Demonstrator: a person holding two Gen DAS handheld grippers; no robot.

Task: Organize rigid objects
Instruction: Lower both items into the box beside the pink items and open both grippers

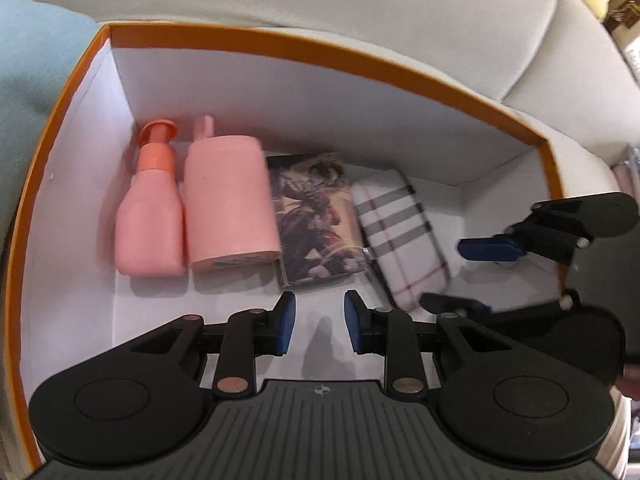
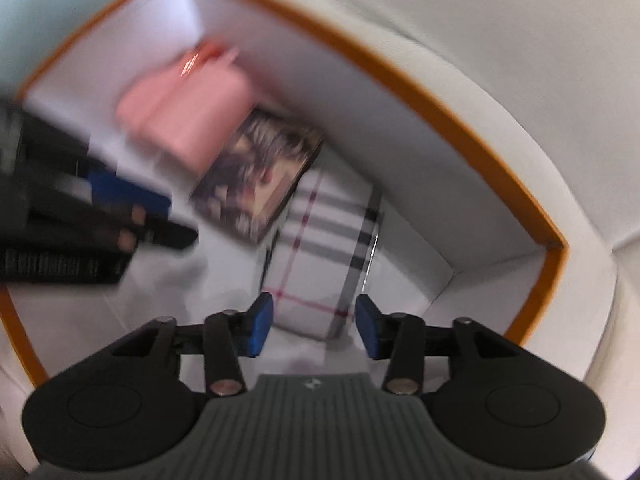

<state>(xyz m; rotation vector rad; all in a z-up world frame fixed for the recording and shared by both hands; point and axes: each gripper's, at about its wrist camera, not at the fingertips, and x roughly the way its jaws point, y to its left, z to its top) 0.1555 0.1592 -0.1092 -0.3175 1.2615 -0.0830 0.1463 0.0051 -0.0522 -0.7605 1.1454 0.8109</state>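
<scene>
An orange-rimmed box (image 1: 304, 50) with a white inside holds a row of things lying flat: a pink pump bottle (image 1: 148, 220), a larger pink bottle (image 1: 230, 204), a picture-printed box (image 1: 316, 220) and a white plaid case (image 1: 400, 232). My left gripper (image 1: 320, 322) is open and empty, just in front of the picture box. My right gripper (image 2: 314, 326) is open and empty, its pads on either side of the near end of the plaid case (image 2: 324, 248), not touching. The right gripper also shows in the left wrist view (image 1: 468, 276), open.
The box (image 2: 440, 116) rests on a pale grey sofa cushion (image 1: 360, 12). A light blue cloth (image 1: 28, 64) lies to its left. The left gripper (image 2: 120, 216) appears blurred at the left of the right wrist view. Bare white box floor (image 1: 240, 320) lies in front of the objects.
</scene>
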